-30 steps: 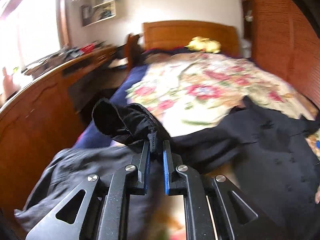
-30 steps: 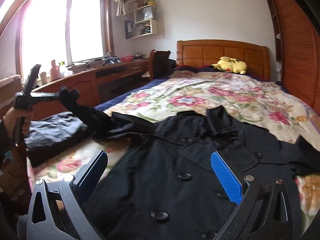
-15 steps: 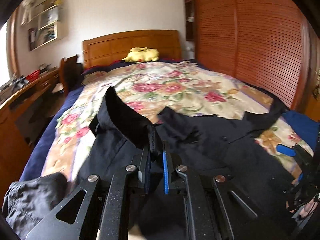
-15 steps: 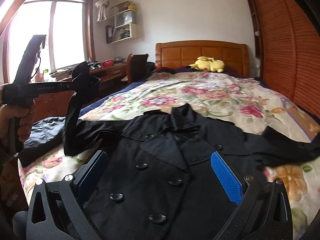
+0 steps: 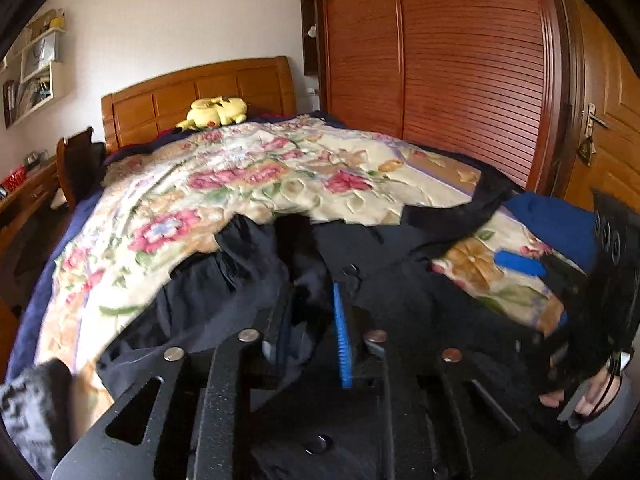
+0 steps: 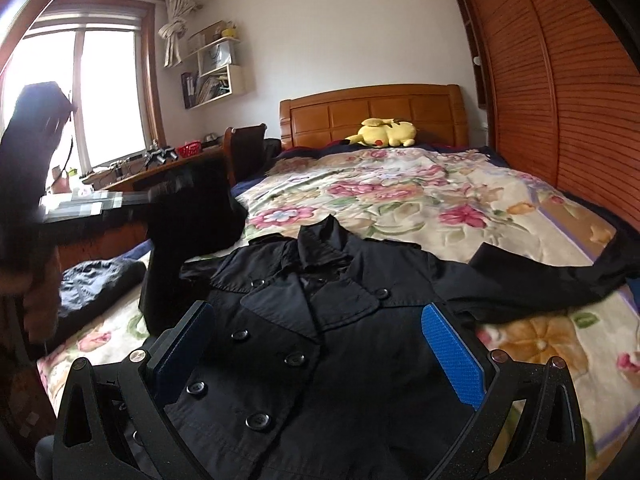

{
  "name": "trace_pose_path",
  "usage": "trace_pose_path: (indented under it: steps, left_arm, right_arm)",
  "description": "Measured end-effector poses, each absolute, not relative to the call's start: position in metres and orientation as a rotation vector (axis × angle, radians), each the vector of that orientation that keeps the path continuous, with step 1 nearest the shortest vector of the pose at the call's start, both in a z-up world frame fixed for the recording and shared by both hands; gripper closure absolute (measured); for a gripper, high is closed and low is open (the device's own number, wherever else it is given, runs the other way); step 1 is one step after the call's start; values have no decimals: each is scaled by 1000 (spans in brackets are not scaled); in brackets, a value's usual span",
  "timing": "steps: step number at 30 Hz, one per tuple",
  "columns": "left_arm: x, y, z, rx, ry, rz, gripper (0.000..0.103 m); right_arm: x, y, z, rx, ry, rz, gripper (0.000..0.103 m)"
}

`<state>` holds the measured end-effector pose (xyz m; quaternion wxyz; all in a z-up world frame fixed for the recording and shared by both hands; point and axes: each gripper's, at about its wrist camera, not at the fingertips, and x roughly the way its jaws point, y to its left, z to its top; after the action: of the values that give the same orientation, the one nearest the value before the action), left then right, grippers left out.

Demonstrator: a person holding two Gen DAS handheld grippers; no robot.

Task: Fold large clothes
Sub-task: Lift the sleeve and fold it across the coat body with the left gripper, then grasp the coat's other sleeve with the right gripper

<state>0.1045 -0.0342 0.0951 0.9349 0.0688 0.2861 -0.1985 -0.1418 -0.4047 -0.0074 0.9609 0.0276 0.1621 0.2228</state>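
A black double-breasted coat [image 6: 320, 336] lies front up on the floral bedspread [image 6: 400, 200], collar toward the headboard. Its right sleeve [image 6: 560, 280] stretches out to the right. My left gripper [image 5: 312, 320] is shut on the coat's left sleeve [image 5: 240, 264] and holds it over the coat's body; in the right wrist view this gripper [image 6: 176, 196] shows at the left with the sleeve hanging from it. My right gripper [image 6: 320, 344] is open and empty, just above the coat's buttoned front. It also shows in the left wrist view [image 5: 520, 264].
A second dark garment [image 6: 96, 284] lies bunched at the bed's left edge. A yellow plush toy [image 6: 384, 132] sits by the wooden headboard [image 6: 372, 112]. A desk [image 6: 132, 176] and chair [image 6: 244, 152] stand left of the bed, a slatted wardrobe [image 6: 560, 100] on the right.
My left gripper has swung the sleeve from the bed's left side rightward, over the coat's body. The right gripper has stayed open and drifted slightly toward the collar.
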Motion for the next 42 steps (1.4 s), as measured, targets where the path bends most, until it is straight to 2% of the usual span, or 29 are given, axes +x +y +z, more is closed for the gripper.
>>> trace_pose_path:
  steps: [3,7,9,10,13,16,19,21,23,27,29,38,42]
  left_arm:
    - [96,-32,83,119,597,-411,79]
    - [83,-28,76,101,585,-423,69]
    - [79,-27,72,106,581,-414,68]
    - [77,-24,70,114,579,-407,62]
    - [69,-16,61,132,566,-379,60]
    - [64,-7,50,129,570,-361,50]
    - [57,4,40,115,561,-330,44]
    - [54,10,36,107,559,-326,37]
    - [51,17,32,97,550,-312,25]
    - [46,33,30,52,533,-293,20]
    - [44,38,30,42,513,-270,12]
    - [38,58,32,37,450,-173,11]
    - [35,64,31,27,442,-156,11]
  right_arm:
    - [-144,-402,-8,72,331,462,0]
    - [-150,-397,-9,68,329,470,0]
    - [-149,-399,-9,63,328,474,0]
    - [-150,-395,-10,55,329,474,0]
    - [-142,-392,-11,42,347,483,0]
    - [-131,-389,-12,27,375,496,0]
    - [-122,-384,-14,14,412,512,2]
    - [-115,-380,-17,5,440,522,3]
    - [-108,-376,-20,-4,468,532,5]
    - [-96,-366,-25,-34,520,551,7]
    - [-91,-361,-27,-52,538,553,8]
    - [-70,-351,-44,-63,624,605,18]
    - [-67,-343,-51,-91,652,623,28]
